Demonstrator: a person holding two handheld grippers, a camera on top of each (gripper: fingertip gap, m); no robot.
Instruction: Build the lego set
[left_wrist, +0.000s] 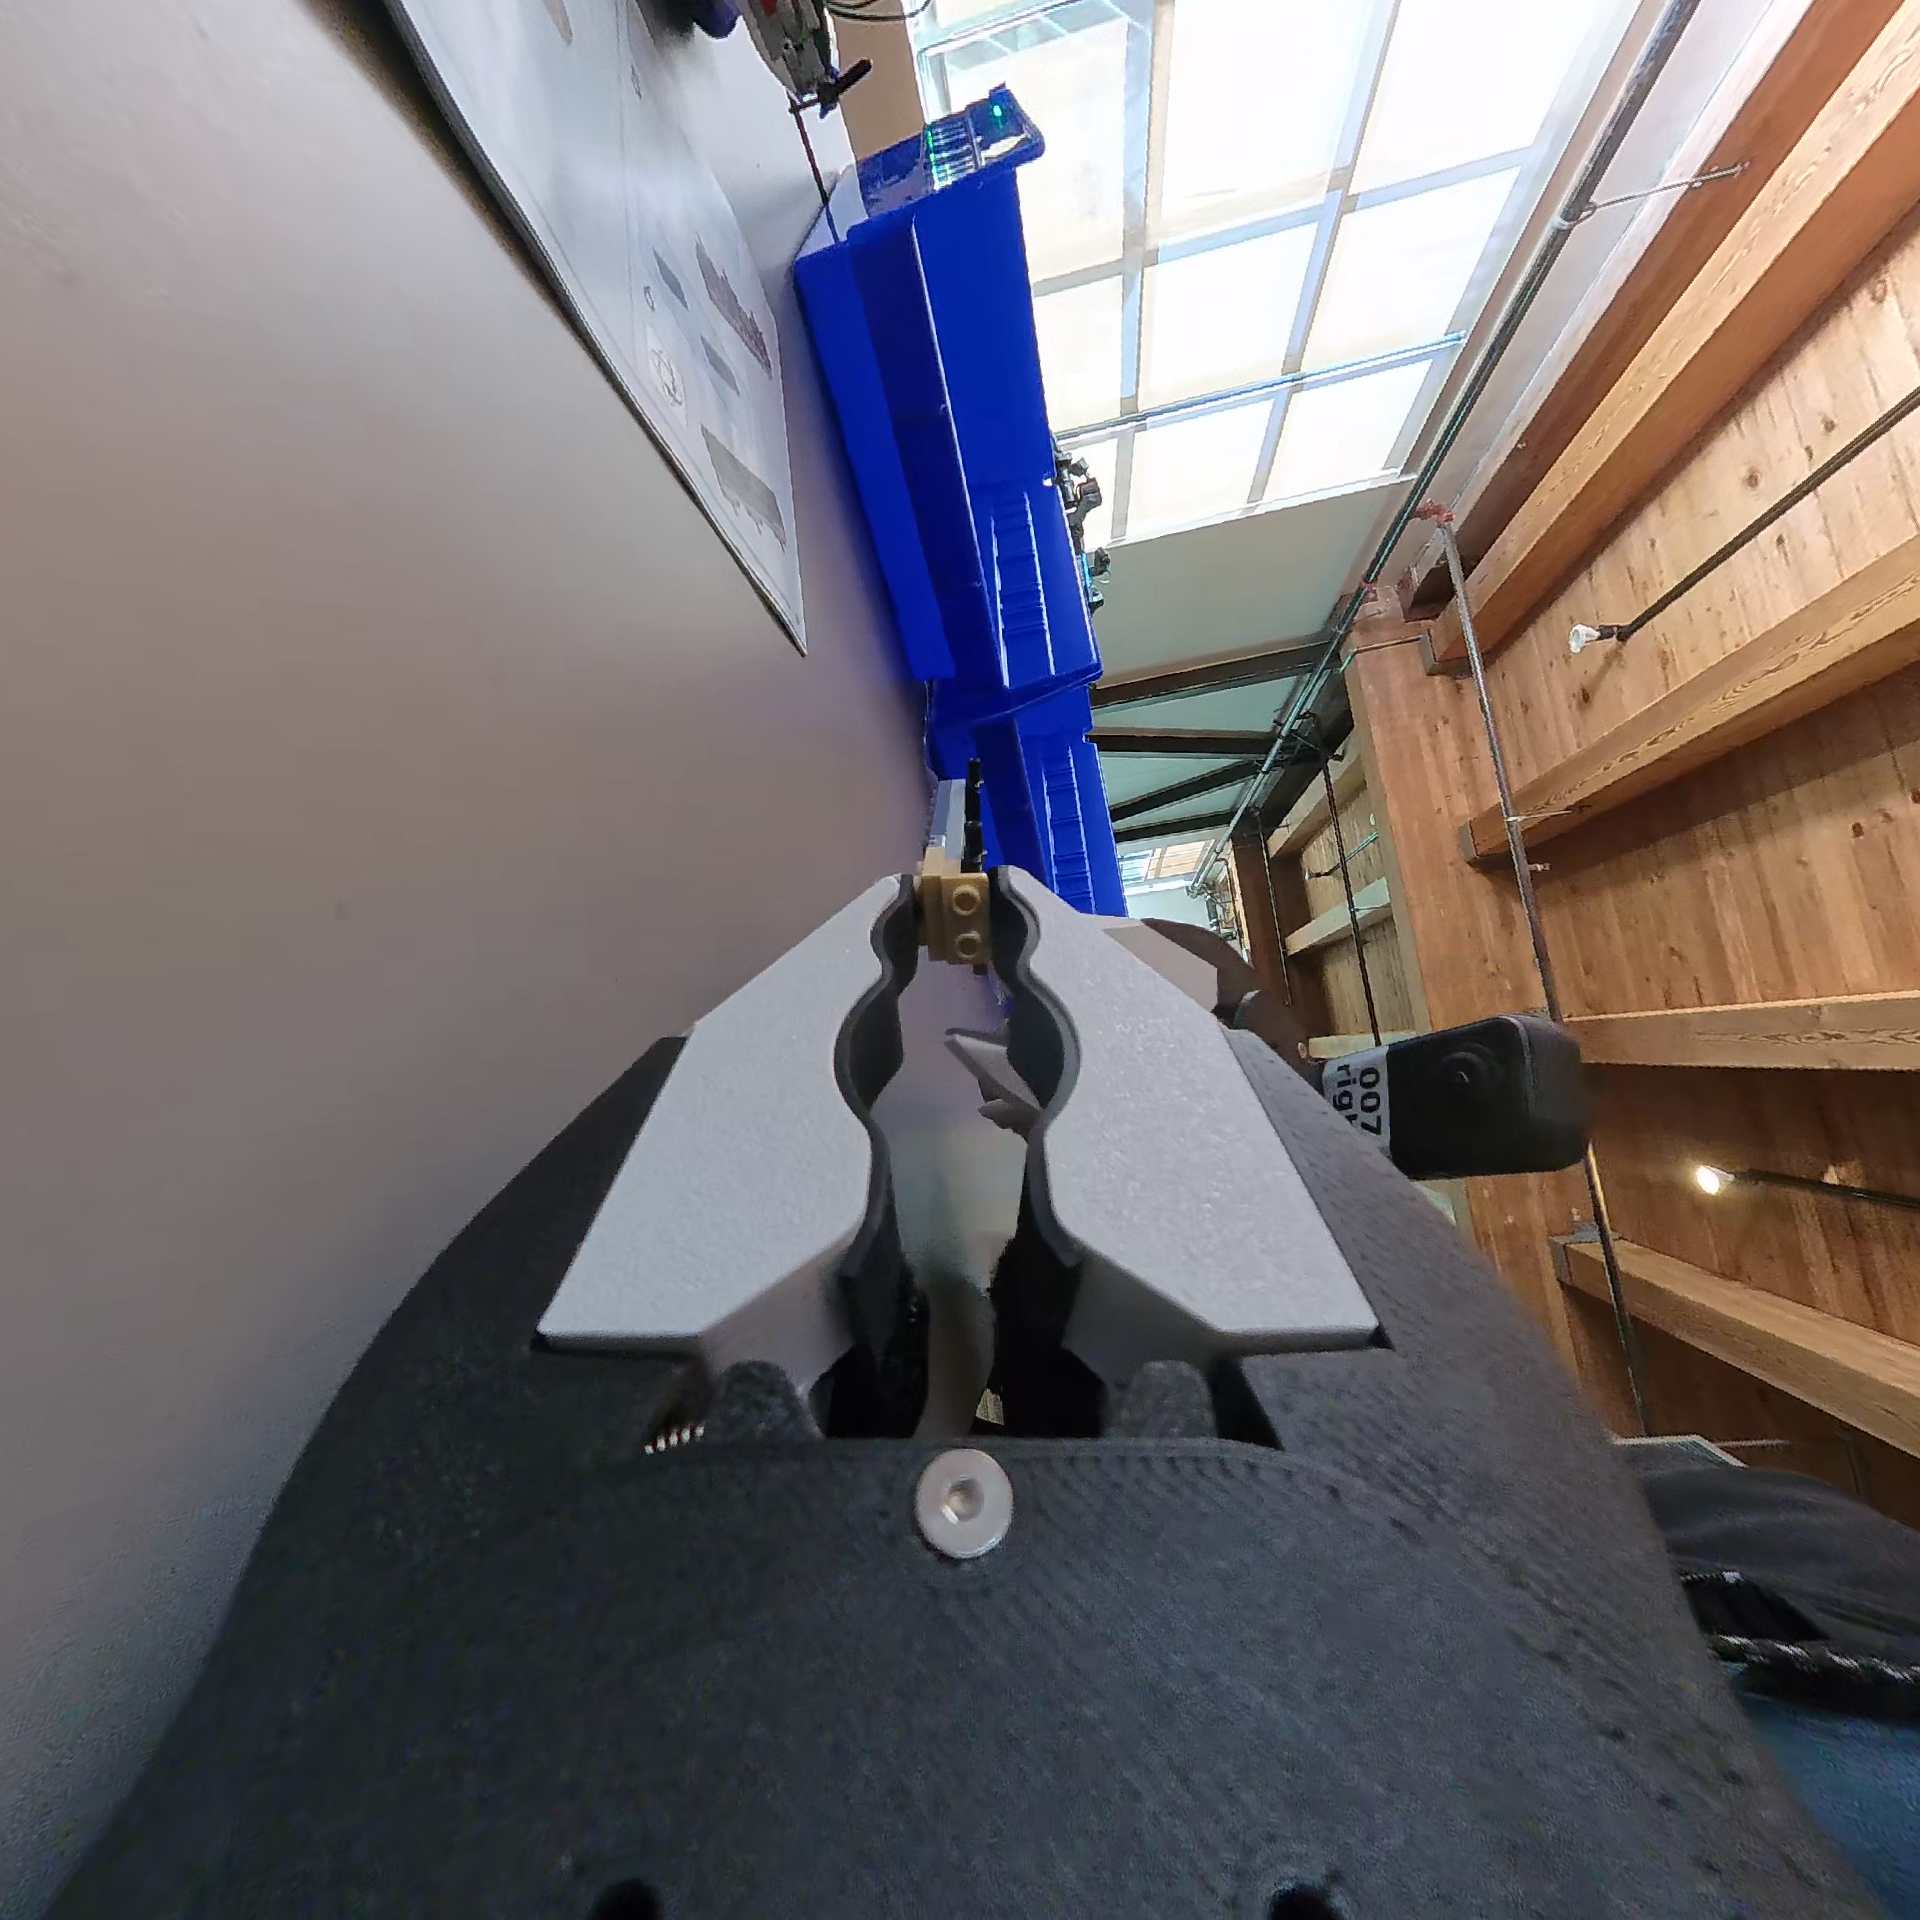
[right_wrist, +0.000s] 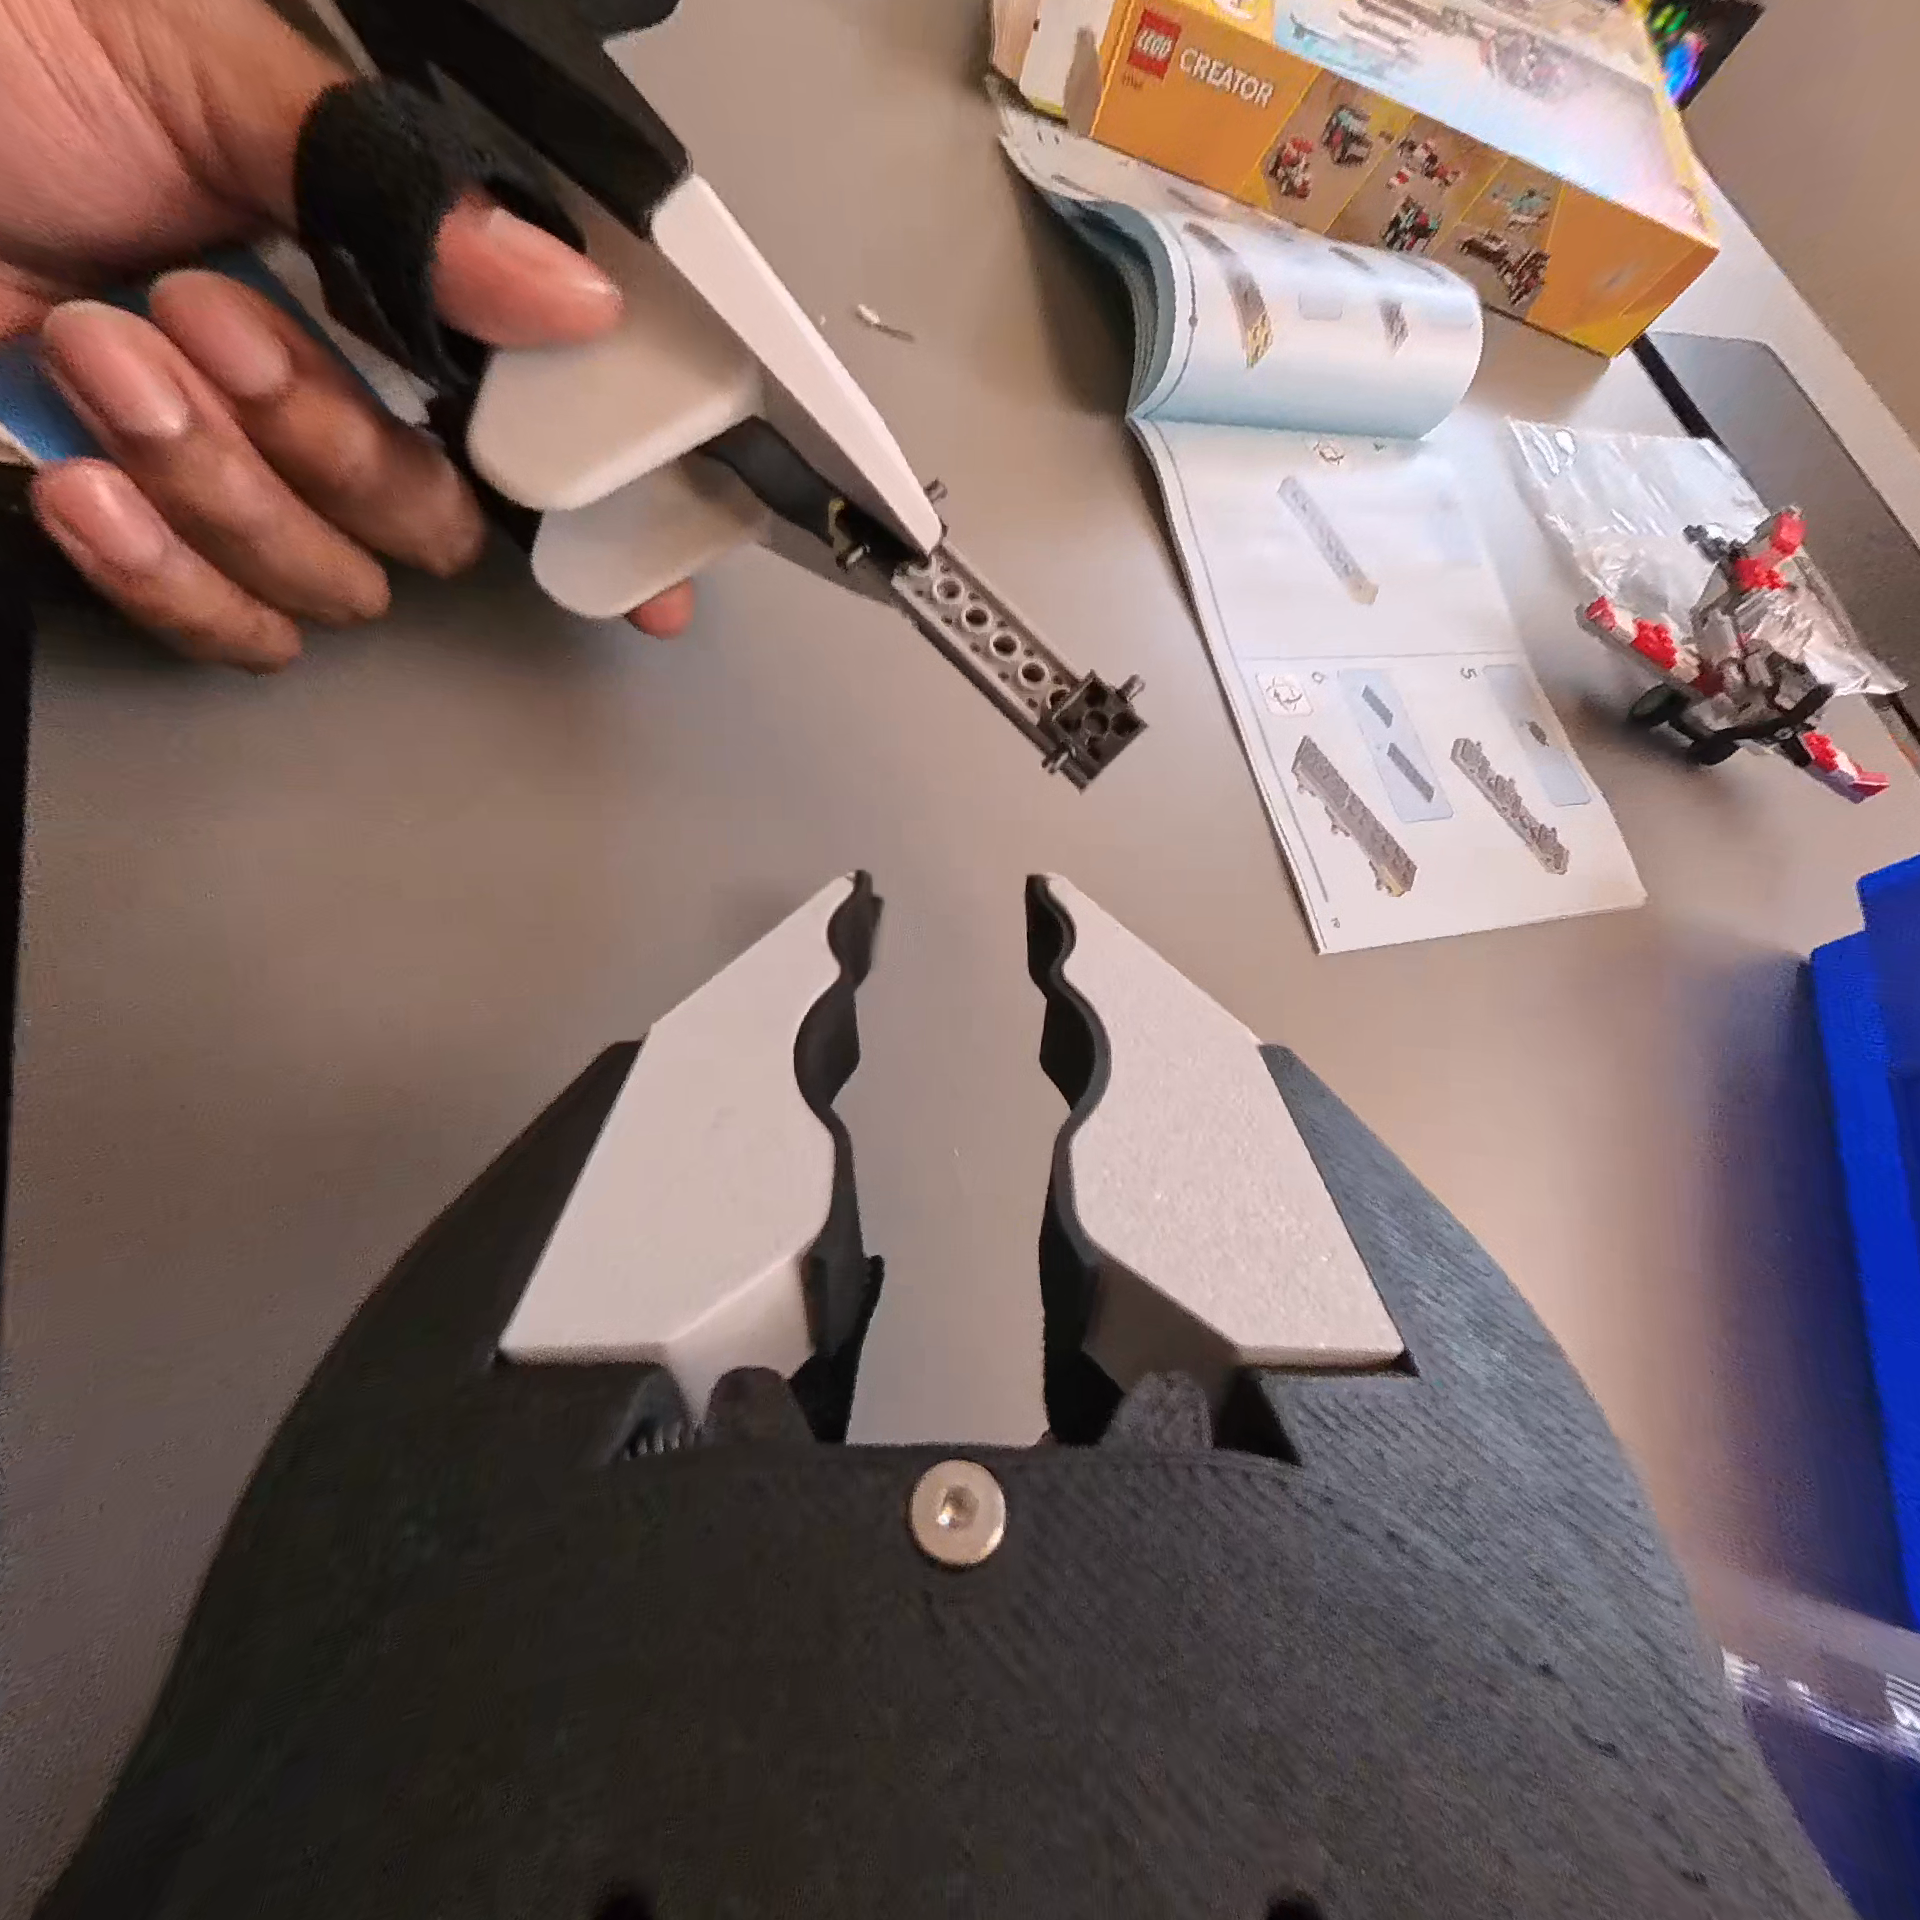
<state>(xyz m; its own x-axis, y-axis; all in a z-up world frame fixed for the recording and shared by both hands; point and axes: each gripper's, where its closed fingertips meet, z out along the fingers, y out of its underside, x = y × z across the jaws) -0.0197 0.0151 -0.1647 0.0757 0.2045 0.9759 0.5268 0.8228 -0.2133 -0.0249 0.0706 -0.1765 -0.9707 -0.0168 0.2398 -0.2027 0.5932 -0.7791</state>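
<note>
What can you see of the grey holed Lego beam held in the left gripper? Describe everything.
The grey Lego beam is a long plastic bar with a row of round holes. The left gripper is shut on one end, holding it tilted above the grey table. A black pinned block caps its free end; a tan studded plate sits at the gripped end. Nothing else touches it.

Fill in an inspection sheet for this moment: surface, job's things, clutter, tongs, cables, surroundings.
Surface: grey table, largely bare.
Job's things: grey holed Lego beam with a tan plate; open instruction booklet; yellow Lego box.
Clutter: clear bag with red and grey pieces; blue bins.
Tongs: left tongs shut on the beam; right tongs open, empty.
Cables: nothing seen.
Surroundings: wooden beams, windows.
</note>
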